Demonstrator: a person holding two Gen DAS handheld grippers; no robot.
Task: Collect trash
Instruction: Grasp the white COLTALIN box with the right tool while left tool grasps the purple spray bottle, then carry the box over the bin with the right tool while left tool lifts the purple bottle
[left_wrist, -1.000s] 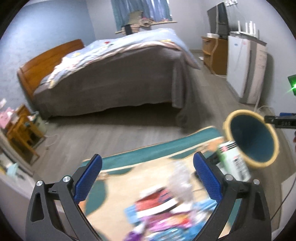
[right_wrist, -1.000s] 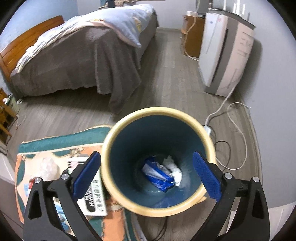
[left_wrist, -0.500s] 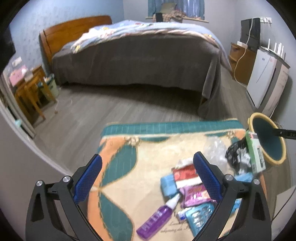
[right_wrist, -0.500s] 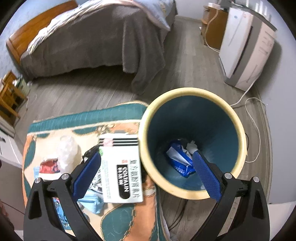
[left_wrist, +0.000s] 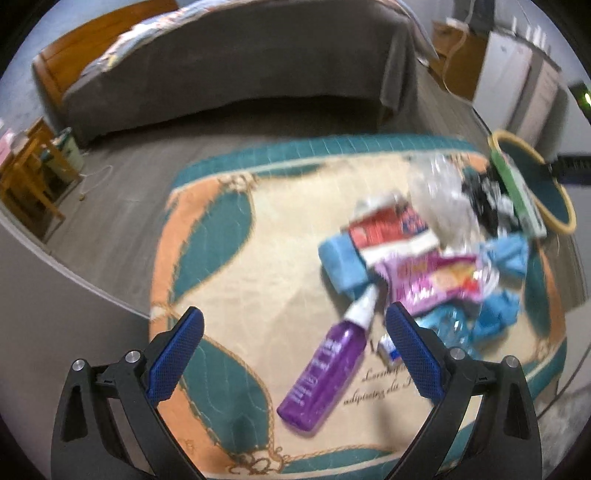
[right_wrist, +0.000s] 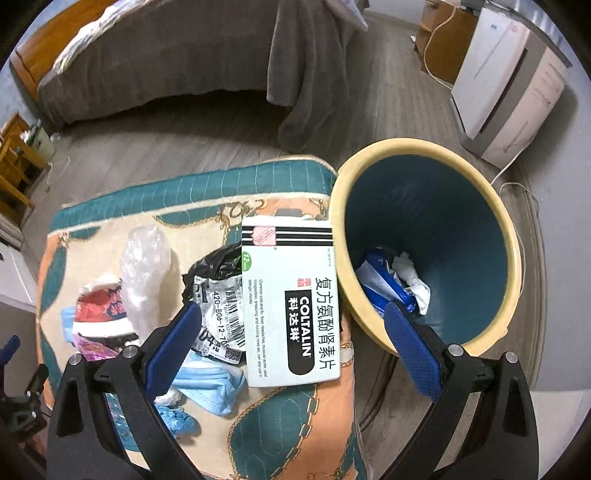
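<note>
Trash lies scattered on a patterned teal, cream and orange mat (left_wrist: 236, 258). My left gripper (left_wrist: 295, 350) is open above it, with a purple bottle (left_wrist: 325, 369) lying between its fingers; a pink wrapper (left_wrist: 436, 284), a red-and-white packet (left_wrist: 388, 229) and blue masks (left_wrist: 498, 314) lie just beyond. My right gripper (right_wrist: 291, 347) is open over a white COLTALIN medicine box (right_wrist: 291, 302) and a black bag with a barcode label (right_wrist: 218, 295). The teal bin with a cream rim (right_wrist: 436, 236) stands right of the mat and holds a blue wrapper (right_wrist: 380, 284) and white tissue (right_wrist: 413, 284).
A bed with a grey cover (left_wrist: 229, 70) fills the room beyond the mat. A white appliance (right_wrist: 509, 81) and a wooden cabinet (right_wrist: 443, 40) stand by the right wall, with cables (right_wrist: 517, 184) on the floor. A wooden side table (left_wrist: 26, 173) is at left.
My left gripper has swung down and closer to the mat, so the purple bottle now lies between its fingers. My right gripper has shifted left from over the bin to over the medicine box.
</note>
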